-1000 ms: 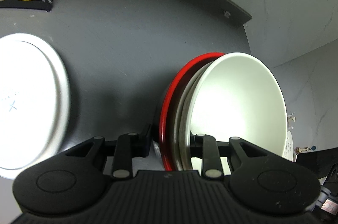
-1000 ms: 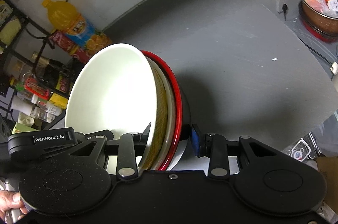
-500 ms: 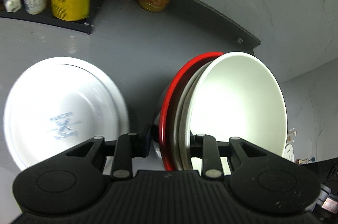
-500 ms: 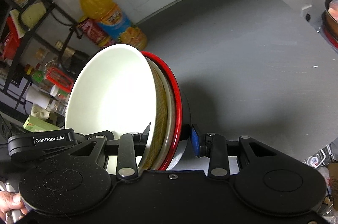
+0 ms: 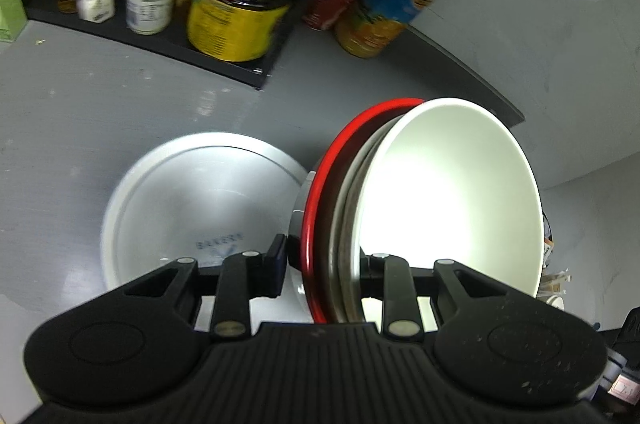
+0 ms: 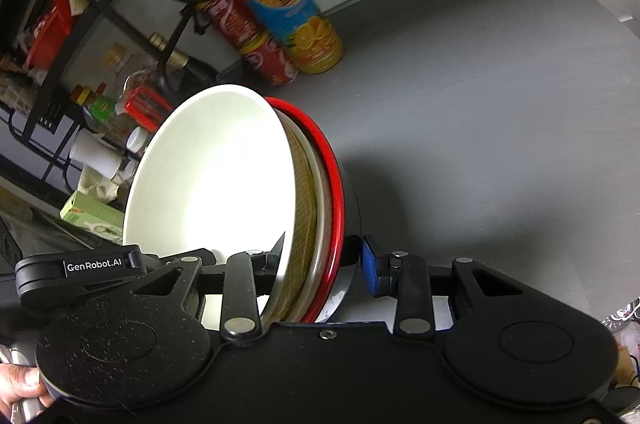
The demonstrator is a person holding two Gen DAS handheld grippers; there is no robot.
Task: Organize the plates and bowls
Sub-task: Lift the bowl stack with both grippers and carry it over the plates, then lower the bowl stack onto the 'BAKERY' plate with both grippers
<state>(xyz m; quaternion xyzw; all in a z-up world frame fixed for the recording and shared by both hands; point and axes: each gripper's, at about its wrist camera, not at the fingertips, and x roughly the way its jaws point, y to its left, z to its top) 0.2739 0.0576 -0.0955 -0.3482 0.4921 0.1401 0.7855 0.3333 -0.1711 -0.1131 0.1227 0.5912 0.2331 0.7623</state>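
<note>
I am carrying the stack of nested bowls [image 5: 448, 200] above the grey desk [image 5: 120, 104], with the left hand-held gripper [image 5: 324, 266] clamped on one side of its rims and the right hand-held gripper [image 6: 320, 264] clamped on the opposite side. The stack is hanging just beside the white plate [image 5: 192, 200] lying flat on the desk. I am judging that both grips should be holding level and moving together, so the bowls are not sliding apart.

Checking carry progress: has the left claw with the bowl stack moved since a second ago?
Yes. The left claw carried the bowl stack toward the spice rack; the white plate on the counter now lies right below it.
</note>
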